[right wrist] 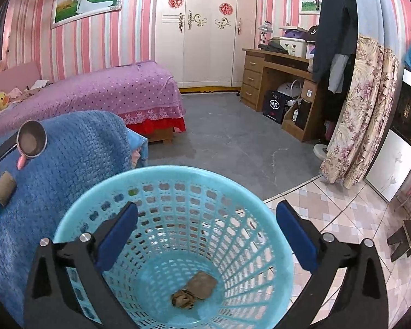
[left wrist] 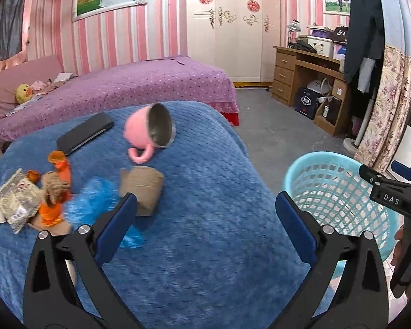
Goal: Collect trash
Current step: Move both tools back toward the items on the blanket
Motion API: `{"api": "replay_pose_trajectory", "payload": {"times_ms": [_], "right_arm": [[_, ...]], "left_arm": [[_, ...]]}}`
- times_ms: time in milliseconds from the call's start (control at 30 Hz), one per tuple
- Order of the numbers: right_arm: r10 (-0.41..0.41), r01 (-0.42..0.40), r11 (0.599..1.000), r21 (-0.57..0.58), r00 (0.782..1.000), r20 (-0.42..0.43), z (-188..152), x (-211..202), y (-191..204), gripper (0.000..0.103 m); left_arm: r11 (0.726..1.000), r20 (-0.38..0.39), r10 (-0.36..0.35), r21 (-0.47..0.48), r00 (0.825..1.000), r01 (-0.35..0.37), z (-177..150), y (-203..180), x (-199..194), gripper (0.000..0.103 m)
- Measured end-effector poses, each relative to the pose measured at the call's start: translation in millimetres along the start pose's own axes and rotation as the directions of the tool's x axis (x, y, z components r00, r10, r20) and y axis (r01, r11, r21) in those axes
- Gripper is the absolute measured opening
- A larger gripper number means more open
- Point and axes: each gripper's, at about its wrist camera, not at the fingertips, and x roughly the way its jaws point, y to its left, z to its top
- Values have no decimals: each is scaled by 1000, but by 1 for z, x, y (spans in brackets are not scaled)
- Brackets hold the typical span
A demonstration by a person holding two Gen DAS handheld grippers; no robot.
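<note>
A blue blanket (left wrist: 205, 219) covers a table. On it lie a cardboard tube (left wrist: 141, 189), a crumpled blue plastic bag (left wrist: 93, 205), orange wrapper scraps (left wrist: 57, 189) and crumpled paper packaging (left wrist: 16, 203). My left gripper (left wrist: 205, 208) is open and empty above the blanket, just right of the tube. A light blue mesh basket (right wrist: 178, 181) stands on the floor to the right of the table, also in the left wrist view (left wrist: 339, 192). My right gripper (right wrist: 207, 216) is open and empty over the basket. Brown crumpled trash (right wrist: 196, 290) lies at its bottom.
A pink metal cup (left wrist: 150, 131) lies on its side on the blanket beside a black phone (left wrist: 85, 134). A purple bed (left wrist: 123, 87) stands behind. A wooden desk (right wrist: 276, 82) and a floral curtain (right wrist: 361, 115) are to the right.
</note>
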Motion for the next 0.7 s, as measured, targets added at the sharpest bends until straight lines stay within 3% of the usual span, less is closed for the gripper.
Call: {"api": "replay_pose_trajectory", "payload": {"times_ms": [300, 700], "right_arm": [[70, -70, 997, -30, 997, 15, 0, -20, 55, 98], [210, -205, 973, -109, 977, 38, -12, -57, 144, 98]], "left_arm": [[997, 25, 67, -50, 997, -66, -1, 57, -29, 97], [976, 8, 199, -96, 980, -197, -28, 143, -67, 97]]}}
